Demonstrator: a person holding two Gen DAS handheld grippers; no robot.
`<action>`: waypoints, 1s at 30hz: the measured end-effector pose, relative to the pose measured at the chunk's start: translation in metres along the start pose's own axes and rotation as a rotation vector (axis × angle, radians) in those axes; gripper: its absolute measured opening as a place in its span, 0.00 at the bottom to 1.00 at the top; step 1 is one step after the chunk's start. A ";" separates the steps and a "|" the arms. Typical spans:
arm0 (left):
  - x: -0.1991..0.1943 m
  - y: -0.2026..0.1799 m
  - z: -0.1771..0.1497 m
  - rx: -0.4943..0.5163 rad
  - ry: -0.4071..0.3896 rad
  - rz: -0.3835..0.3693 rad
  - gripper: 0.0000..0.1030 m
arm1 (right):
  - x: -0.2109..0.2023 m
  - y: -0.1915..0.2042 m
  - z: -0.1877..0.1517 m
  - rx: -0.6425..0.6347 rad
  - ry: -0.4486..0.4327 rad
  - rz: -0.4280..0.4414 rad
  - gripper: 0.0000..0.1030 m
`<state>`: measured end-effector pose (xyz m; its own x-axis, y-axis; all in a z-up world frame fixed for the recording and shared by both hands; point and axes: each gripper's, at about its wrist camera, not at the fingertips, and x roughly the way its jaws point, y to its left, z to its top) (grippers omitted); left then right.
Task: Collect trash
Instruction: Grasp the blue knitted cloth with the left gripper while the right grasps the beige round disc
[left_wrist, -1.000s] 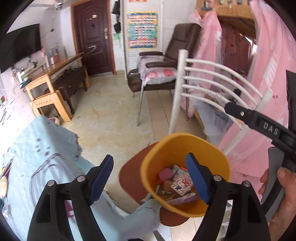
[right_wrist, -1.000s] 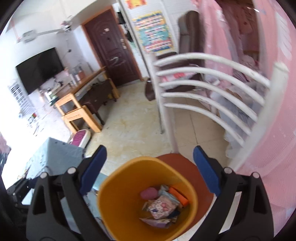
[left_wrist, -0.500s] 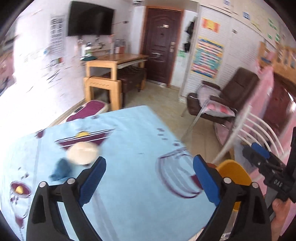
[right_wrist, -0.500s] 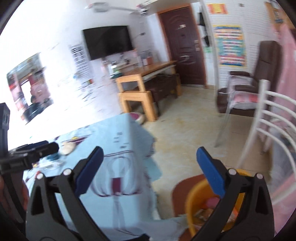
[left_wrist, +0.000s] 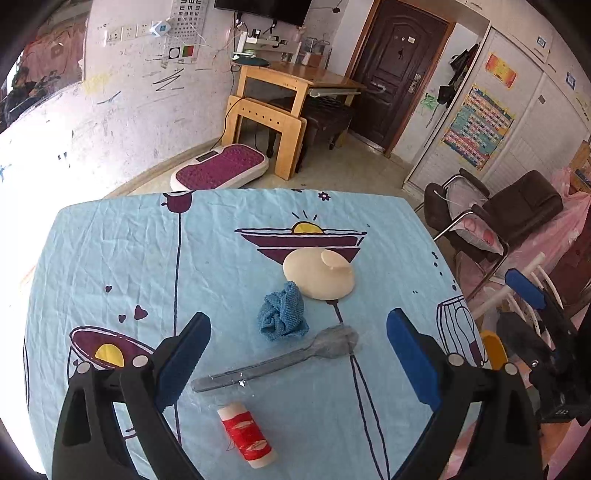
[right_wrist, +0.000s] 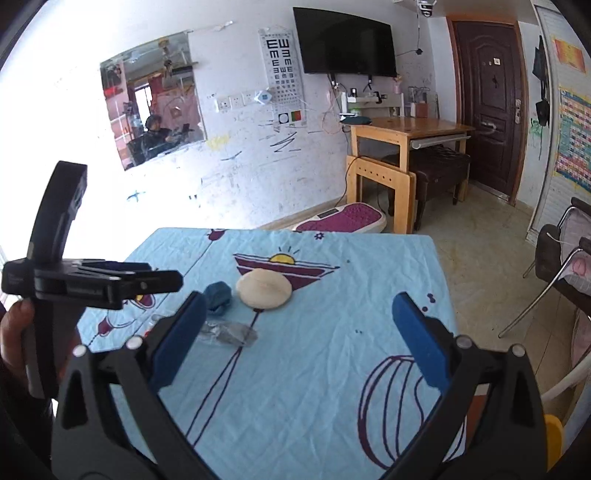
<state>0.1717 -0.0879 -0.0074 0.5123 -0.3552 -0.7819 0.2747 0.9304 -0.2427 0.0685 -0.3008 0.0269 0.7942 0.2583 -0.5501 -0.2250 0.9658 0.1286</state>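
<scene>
Left wrist view: the left gripper (left_wrist: 295, 354) hangs wide open and empty over the table's light blue printed cloth (left_wrist: 110, 251). Between its fingers lie a crumpled blue knitted rag (left_wrist: 282, 315) and a clear-wrapped grey plastic spoon (left_wrist: 280, 360); a red-labelled white roll (left_wrist: 246, 435) lies near the near edge. The right gripper (right_wrist: 295, 339) is also wide open, empty, above bare cloth toward the right edge.

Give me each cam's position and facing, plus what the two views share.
Left wrist: on the left gripper, angled down over the table; its open fingers frame the wrapped spoon.
Right wrist: on the right gripper, facing across the table toward the TV wall; left gripper and hand show at left.
Shared: blue cloth, cream lid.
</scene>
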 end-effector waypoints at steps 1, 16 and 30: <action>0.006 0.000 -0.001 0.002 0.010 0.001 0.89 | 0.003 0.001 0.002 -0.011 0.010 0.000 0.94; 0.067 -0.006 -0.002 0.063 0.193 0.024 0.37 | 0.034 -0.014 -0.004 -0.043 0.096 -0.026 0.94; 0.021 0.044 0.009 -0.037 0.058 0.033 0.14 | 0.079 0.031 0.004 -0.267 0.126 0.020 0.94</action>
<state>0.2025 -0.0554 -0.0295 0.4725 -0.3190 -0.8216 0.2274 0.9448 -0.2360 0.1270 -0.2503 -0.0094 0.7156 0.2562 -0.6499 -0.3937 0.9164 -0.0723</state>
